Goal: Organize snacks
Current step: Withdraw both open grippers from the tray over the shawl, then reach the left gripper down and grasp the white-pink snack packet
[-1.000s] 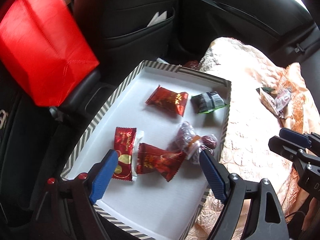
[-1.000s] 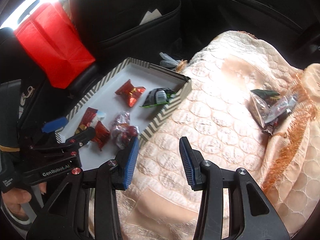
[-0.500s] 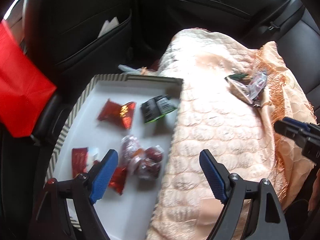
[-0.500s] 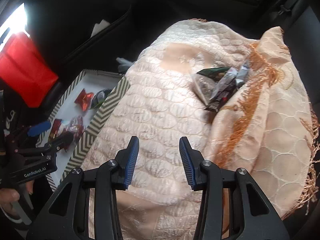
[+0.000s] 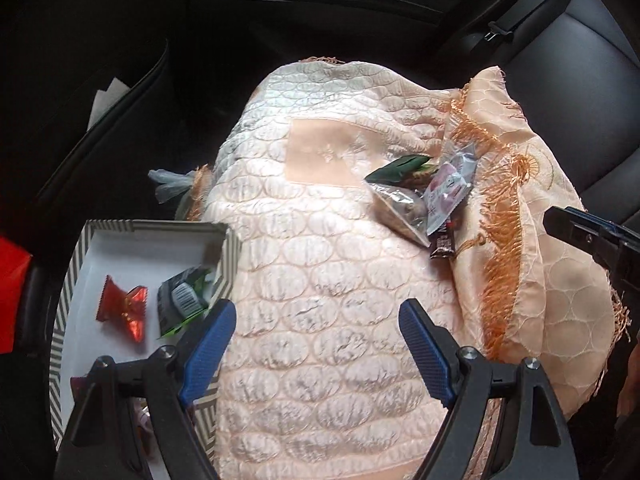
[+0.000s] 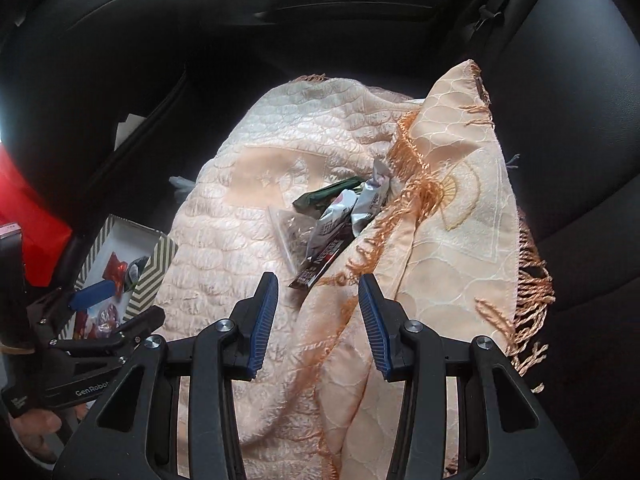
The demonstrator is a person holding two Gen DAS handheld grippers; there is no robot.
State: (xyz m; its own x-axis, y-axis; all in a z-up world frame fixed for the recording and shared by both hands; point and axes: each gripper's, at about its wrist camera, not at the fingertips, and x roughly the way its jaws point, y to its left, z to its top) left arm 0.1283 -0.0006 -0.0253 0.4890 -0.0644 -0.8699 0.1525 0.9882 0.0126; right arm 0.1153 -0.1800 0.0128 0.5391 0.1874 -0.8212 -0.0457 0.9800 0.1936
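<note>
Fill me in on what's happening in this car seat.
A person is sorting snacks with a handheld gripper in each hand. Some wrapped snacks already lie in the striped tray. A small pile of snack packets still sits on the peach blanket. The left gripper and right gripper are both open and empty above the blanket, the right one aimed at the pile.

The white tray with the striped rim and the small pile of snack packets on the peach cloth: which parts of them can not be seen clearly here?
- Striped-rim white tray: left wrist view, near end hidden behind the left gripper.
- Snack pile: right wrist view, lower packets overlapped, count unclear.
- Dark brown bar: print too small.
</note>
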